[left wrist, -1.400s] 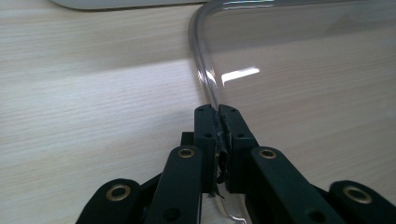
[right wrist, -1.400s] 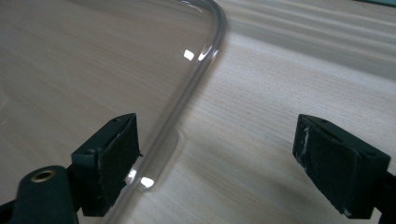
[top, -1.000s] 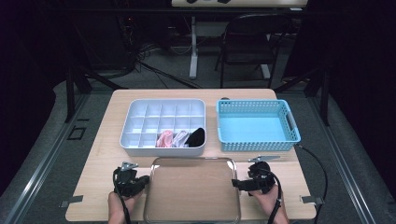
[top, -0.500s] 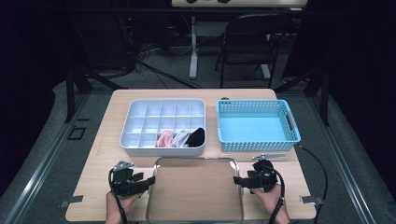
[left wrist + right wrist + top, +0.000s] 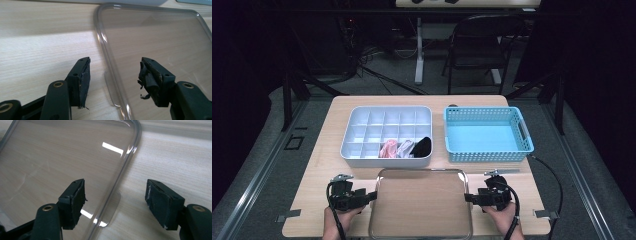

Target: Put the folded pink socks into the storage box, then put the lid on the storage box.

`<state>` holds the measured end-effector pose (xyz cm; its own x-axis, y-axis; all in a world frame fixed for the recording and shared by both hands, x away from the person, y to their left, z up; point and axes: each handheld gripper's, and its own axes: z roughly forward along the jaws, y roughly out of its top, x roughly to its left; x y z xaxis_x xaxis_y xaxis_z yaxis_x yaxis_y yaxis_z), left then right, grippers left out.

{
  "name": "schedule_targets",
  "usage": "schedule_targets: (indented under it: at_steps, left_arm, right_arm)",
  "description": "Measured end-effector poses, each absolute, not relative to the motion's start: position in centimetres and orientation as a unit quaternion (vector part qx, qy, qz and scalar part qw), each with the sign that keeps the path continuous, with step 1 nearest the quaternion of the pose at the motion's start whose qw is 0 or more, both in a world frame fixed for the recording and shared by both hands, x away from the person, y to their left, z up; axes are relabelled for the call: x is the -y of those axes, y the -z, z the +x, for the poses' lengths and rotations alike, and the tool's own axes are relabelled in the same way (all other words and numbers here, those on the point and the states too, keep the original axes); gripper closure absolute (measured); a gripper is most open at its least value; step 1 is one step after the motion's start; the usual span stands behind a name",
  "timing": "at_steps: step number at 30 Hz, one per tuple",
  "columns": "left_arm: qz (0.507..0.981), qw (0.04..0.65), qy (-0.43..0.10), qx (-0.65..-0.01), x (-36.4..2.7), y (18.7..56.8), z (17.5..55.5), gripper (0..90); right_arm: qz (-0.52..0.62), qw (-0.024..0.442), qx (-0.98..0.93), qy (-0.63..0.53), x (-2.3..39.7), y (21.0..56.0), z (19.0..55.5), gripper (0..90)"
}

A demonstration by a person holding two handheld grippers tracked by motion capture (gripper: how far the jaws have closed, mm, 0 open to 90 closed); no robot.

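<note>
Nearest the camera, a person's two hands hold a gripper each at the front edge of the desk (image 5: 314, 165), one on either side of a clear plastic lid (image 5: 419, 202) that lies flat on the wood. At the lid's left edge the left gripper (image 5: 373, 195) stands part open, its jaws straddling the rim without pressing on it; in the left gripper view the left gripper (image 5: 113, 75) has one jaw over the bare desk (image 5: 37, 45) and the other over the lid (image 5: 155, 37), with the small tab on the lid's rim between them. Its jaws sprang apart a moment ago and have just eased slightly inward. At the lid's right edge the right gripper (image 5: 467, 198) mirrors it, moderately open and not clamped; in the right gripper view the right gripper (image 5: 115, 200) has the lid's (image 5: 62, 157) rim and tab between its jaws, which have just been closing. Just beyond the lid sits a white compartment tray (image 5: 362, 120) with pink, white and black cloth items (image 5: 406, 148) in its front cells. Beside it to the right is an empty blue basket (image 5: 487, 135). Farther back, on the floor past the desk, a dark folding chair (image 5: 477, 47) stands.
</note>
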<state>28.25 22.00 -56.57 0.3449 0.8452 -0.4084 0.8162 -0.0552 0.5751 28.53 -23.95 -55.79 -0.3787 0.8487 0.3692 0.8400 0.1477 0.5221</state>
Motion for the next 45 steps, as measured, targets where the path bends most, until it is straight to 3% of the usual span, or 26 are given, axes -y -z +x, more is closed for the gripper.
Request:
schedule_targets:
  at_steps: [14, 27, 35, 38, 41, 45]
  left_arm:
    - [0.734, 0.365, 0.003, -0.572, -21.7, 57.0, 28.1, 46.7]
    - [0.740, 0.360, -0.001, -0.568, -21.2, 57.0, 27.9, 55.1]
    - [0.734, 0.363, -0.006, -0.574, -21.1, 57.1, 27.9, 56.5]
    - [0.736, 0.360, -0.004, -0.573, -21.2, 57.0, 28.0, 56.4]
    - [0.730, 0.353, -0.011, -0.585, -21.7, 56.8, 27.9, 49.7]
    - [0.729, 0.353, 0.001, -0.586, -22.0, 56.8, 27.7, 52.4]
  right_arm:
    - [0.565, -0.013, -0.755, -0.332, 23.6, 56.3, 28.7, 39.1]
    - [0.565, -0.014, -0.755, -0.333, 22.9, 56.6, 28.6, 65.3]
    - [0.574, -0.015, -0.745, -0.340, 23.1, 56.8, 28.8, 72.5]
    - [0.571, -0.019, -0.748, -0.338, 23.2, 56.8, 29.0, 71.8]
    - [0.577, -0.014, -0.743, -0.339, 23.0, 56.6, 29.0, 58.8]
    - [0.582, -0.026, -0.741, -0.334, 24.2, 56.5, 28.8, 60.6]
